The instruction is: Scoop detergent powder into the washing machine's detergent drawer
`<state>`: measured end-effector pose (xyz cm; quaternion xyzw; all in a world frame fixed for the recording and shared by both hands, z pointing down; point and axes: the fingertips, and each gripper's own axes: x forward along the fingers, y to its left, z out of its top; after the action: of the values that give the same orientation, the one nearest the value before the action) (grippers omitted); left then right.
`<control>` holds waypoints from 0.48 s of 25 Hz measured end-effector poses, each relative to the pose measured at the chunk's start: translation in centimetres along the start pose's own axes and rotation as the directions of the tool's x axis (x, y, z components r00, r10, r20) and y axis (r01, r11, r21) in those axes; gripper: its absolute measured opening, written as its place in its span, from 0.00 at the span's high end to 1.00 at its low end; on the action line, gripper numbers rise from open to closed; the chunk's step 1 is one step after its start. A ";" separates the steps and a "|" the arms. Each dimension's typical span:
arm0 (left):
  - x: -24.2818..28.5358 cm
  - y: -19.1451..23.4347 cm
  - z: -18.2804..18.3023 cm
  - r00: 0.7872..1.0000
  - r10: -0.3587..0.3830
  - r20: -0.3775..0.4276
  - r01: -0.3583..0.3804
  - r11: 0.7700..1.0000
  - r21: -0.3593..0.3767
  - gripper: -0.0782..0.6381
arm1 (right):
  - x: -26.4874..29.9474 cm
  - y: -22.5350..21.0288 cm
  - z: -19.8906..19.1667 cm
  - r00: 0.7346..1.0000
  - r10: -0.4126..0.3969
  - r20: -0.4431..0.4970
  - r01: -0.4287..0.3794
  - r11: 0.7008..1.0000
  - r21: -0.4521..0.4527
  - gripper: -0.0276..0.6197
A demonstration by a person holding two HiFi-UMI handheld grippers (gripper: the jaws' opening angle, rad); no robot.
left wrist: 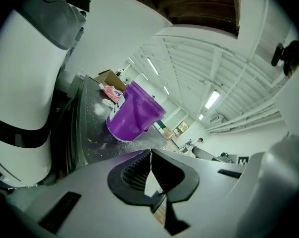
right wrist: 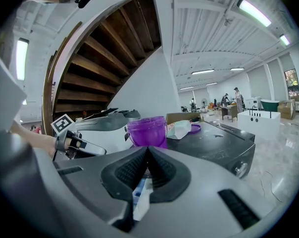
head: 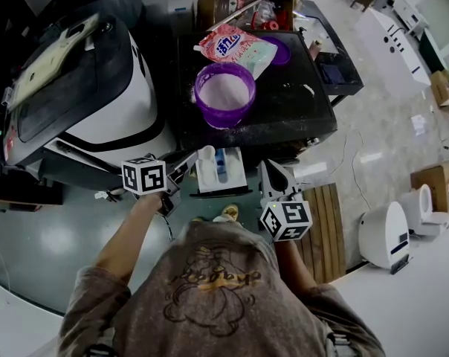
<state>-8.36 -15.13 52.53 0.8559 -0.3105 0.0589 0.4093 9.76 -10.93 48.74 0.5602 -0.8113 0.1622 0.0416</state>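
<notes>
Glossy black washing machine top (head: 284,103), dusted with powder, carries a round purple plastic tub (head: 210,112) of white powder and a soft detergent bag (head: 236,47). The white rectangular detergent drawer (head: 206,177) juts out below it, its rear hidden, between the left gripper (left wrist: 150,155) and right gripper (right wrist: 147,152). Both grippers have their ribbed jaws pressed together on nothing.

One tub (head: 224,93); one detergent bag (head: 237,47); one drawer (head: 209,177)
</notes>
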 end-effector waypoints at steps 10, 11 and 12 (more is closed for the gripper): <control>1.7 1.8 -3.4 0.986 0.143 -0.087 -0.116 0.959 0.258 0.86 | -0.4 -0.4 -0.7 1.000 -0.004 -0.015 0.004 1.000 0.006 0.95; 1.8 1.9 -3.7 0.983 0.155 -0.095 -0.122 0.951 0.284 0.86 | -0.4 -0.4 -0.7 1.000 -0.004 -0.015 0.004 1.000 0.005 0.95; 1.8 2.0 -4.0 0.981 0.167 -0.102 -0.129 0.942 0.309 0.86 | -0.4 -0.3 -0.8 1.000 -0.005 -0.016 0.005 1.000 0.005 0.95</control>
<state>-7.42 -13.99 57.15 0.8769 -0.3349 0.1903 0.2875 10.14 -10.42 49.42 0.5610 -0.8091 0.1685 0.0469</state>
